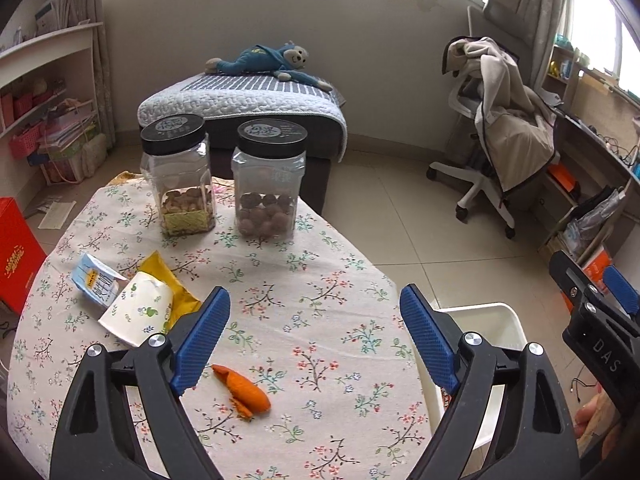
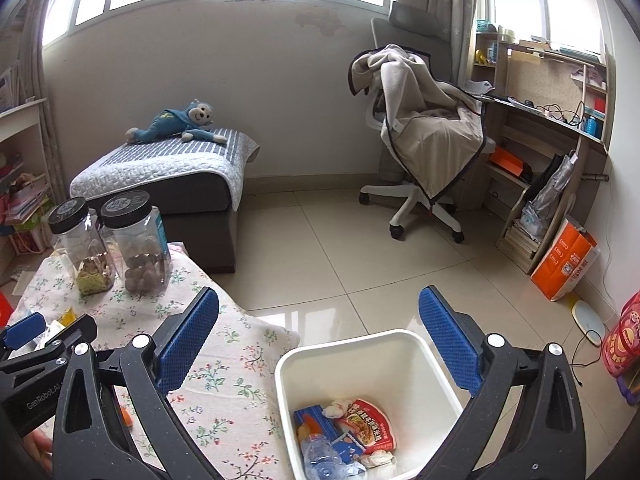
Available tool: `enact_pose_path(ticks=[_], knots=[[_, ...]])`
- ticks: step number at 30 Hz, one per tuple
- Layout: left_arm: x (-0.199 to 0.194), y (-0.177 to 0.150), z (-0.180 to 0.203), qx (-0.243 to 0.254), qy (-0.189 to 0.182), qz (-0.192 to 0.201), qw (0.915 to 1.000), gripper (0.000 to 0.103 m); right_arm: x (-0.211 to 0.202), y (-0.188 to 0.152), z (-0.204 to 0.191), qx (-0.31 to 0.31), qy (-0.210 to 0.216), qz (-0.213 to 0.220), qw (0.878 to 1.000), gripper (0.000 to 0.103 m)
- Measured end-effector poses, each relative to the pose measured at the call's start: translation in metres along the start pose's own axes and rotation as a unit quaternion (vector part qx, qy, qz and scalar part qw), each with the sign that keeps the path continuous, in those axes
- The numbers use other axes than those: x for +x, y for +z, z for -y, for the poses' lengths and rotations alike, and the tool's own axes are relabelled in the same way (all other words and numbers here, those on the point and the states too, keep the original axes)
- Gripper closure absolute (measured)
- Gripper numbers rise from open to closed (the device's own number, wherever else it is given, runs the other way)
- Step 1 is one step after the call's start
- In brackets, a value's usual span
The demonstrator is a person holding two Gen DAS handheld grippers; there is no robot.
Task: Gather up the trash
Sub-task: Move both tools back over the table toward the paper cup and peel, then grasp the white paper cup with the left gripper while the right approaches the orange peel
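An orange peel piece [image 1: 243, 392] lies on the floral tablecloth [image 1: 304, 280], just right of my left gripper's left pad. My left gripper [image 1: 316, 320] stands open over the table with nothing between its fingers. A paper cup [image 1: 138, 312], a yellow wrapper [image 1: 176, 284] and a small blue-white carton [image 1: 96, 280] lie together at the table's left. My right gripper [image 2: 320, 328] is open and empty above the white bin [image 2: 400, 352], which stands beside the table and holds a red food packet [image 2: 368, 424], a crushed bottle [image 2: 320, 456] and tissues.
Two black-lidded jars [image 1: 176, 176] [image 1: 270, 184] of nuts stand at the table's far side. Beyond are a low bed with a plush monkey [image 1: 260, 60], a draped office chair [image 2: 424, 148], a desk with shelves at right and an orange bag [image 2: 564, 264] on the tiled floor.
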State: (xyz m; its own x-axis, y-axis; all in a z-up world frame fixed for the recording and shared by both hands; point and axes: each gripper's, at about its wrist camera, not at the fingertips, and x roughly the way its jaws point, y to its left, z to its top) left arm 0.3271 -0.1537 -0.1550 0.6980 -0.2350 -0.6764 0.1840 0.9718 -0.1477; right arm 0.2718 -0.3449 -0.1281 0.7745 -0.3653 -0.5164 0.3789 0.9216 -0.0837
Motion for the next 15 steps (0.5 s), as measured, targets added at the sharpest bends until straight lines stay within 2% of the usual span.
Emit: enact_pose_path(ticks=[4,7,11,15], knots=[[0.006,0.001,-0.037,-0.015,0.035,-0.017,0.9991,0.017,0.002,-0.002,-0.033,-0.015,0.028,-0.01,0.999,0.007],[0.017,0.004,-0.064,-0.014,0.063,-0.047,0.9968,0.015,0.004,-0.004,-0.057,-0.029,0.049,-0.02,0.998,0.007],[0.035,0.007,-0.101,-0.019,0.099,-0.082,0.9915,0.015,0.009,-0.01,-0.09,-0.055,0.072,-0.039,0.995,0.007],[0.066,0.003,-0.124,0.011,0.125,-0.137,0.9825,0.015,0.023,-0.021,-0.122,-0.101,0.099,-0.078,0.987,0.007]])
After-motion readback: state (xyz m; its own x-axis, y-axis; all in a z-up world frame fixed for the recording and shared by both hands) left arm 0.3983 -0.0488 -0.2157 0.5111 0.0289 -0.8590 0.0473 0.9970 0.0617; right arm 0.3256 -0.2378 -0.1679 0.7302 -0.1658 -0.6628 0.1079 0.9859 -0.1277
